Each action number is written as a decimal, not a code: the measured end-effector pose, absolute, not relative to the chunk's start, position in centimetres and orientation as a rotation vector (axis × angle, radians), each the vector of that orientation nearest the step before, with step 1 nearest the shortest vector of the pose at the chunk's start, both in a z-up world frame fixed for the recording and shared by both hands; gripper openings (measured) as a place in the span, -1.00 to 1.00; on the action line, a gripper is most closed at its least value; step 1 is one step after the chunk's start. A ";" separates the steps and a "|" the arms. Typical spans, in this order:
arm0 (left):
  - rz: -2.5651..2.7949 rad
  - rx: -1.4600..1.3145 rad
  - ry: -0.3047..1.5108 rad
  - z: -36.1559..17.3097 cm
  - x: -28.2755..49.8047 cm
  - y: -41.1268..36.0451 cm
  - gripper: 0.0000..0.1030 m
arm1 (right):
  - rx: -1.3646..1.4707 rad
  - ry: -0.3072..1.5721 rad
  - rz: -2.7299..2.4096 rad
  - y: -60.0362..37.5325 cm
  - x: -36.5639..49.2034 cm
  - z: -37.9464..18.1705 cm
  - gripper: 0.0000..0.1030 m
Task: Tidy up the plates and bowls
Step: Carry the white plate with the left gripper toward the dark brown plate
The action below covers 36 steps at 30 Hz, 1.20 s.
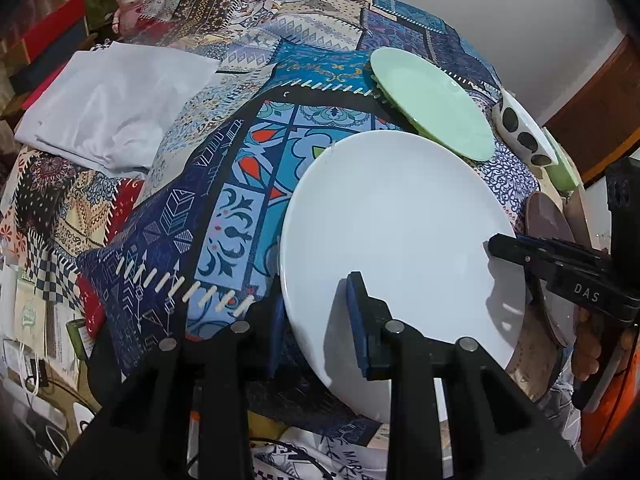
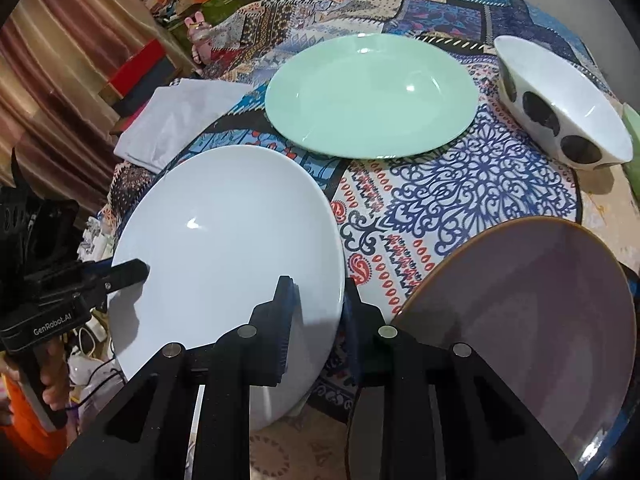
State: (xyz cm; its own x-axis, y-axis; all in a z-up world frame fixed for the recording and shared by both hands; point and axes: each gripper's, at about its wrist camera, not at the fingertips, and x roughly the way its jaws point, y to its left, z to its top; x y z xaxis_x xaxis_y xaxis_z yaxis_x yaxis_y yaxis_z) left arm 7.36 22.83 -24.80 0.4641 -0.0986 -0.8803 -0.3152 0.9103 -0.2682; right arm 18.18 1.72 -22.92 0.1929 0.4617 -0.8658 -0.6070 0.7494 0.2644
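A large white plate [image 1: 400, 232] [image 2: 228, 248] is held tilted above the patterned tablecloth. My left gripper [image 1: 316, 320] is shut on its near rim, one finger above the plate and one below. My right gripper [image 2: 320, 312] is shut on the plate's opposite rim; it also shows in the left wrist view [image 1: 516, 252]. The left gripper shows in the right wrist view [image 2: 128, 272]. A mint-green plate [image 2: 372, 92] [image 1: 432, 100] lies flat beyond. A white bowl with black dots [image 2: 560, 108] [image 1: 520, 128] stands at the far right. A mauve plate [image 2: 532, 320] [image 1: 548, 220] lies near right.
A folded grey cloth [image 1: 116, 108] [image 2: 172, 120] lies on the table's left side. A pale green dish [image 1: 564, 168] shows at the right edge behind the dotted bowl. Boxes, curtains and a pink toy rabbit [image 1: 130, 0] crowd the far left.
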 end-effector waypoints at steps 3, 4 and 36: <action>0.136 -0.444 1.081 -24.5 7.3 22.7 -0.46 | -0.126 1.135 0.750 1.2 18.1 -22.3 -0.58; 0.136 -0.449 1.077 -24.3 7.3 22.6 -0.46 | -0.121 1.125 0.745 0.9 18.1 -21.9 -0.58; -0.030 -0.353 0.979 -18.3 10.8 13.3 -0.46 | -0.012 1.023 0.596 -10.0 17.9 -18.0 -0.58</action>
